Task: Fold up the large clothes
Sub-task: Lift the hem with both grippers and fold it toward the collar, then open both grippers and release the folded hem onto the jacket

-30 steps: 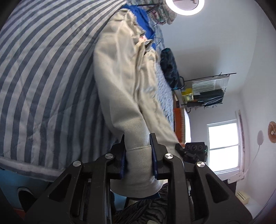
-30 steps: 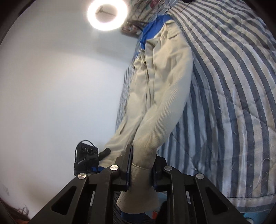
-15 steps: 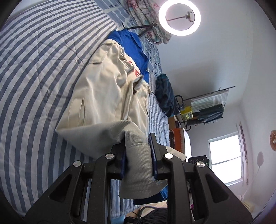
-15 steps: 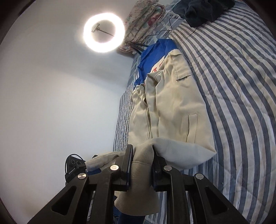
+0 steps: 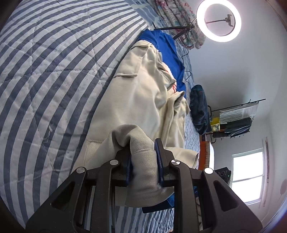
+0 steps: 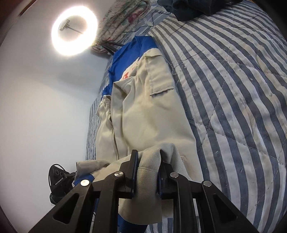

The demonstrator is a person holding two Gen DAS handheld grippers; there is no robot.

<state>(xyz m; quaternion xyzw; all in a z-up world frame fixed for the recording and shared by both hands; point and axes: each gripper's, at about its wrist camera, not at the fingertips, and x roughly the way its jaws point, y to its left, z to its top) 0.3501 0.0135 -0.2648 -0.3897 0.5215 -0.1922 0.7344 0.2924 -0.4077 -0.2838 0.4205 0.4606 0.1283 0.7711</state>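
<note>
A beige jacket [image 5: 136, 100] lies lengthwise on the striped bed, partly over a blue garment [image 5: 166, 52]. My left gripper [image 5: 143, 152] is shut on the ribbed cuff of one beige sleeve [image 5: 145, 172], held low over the jacket's near end. My right gripper [image 6: 148, 163] is shut on the other sleeve cuff [image 6: 145, 186], also low over the near end of the jacket [image 6: 143, 111]. Both sleeves bend back over the body. The blue garment [image 6: 125, 57] shows at the collar end.
The blue-and-white striped quilt [image 5: 44, 71] covers the bed [image 6: 233, 89]. A dark garment [image 5: 199, 109] lies further along the bed [image 6: 193, 7]. A ring light [image 5: 218, 19] and floral pillows [image 6: 125, 16] are at the head end. A rack [image 5: 236, 118] and window [image 5: 247, 175] stand beyond.
Both grippers have moved forward over the jacket with the cuffs, so the stretched sleeves now fold back onto the jacket's body. The grips are unchanged.
</note>
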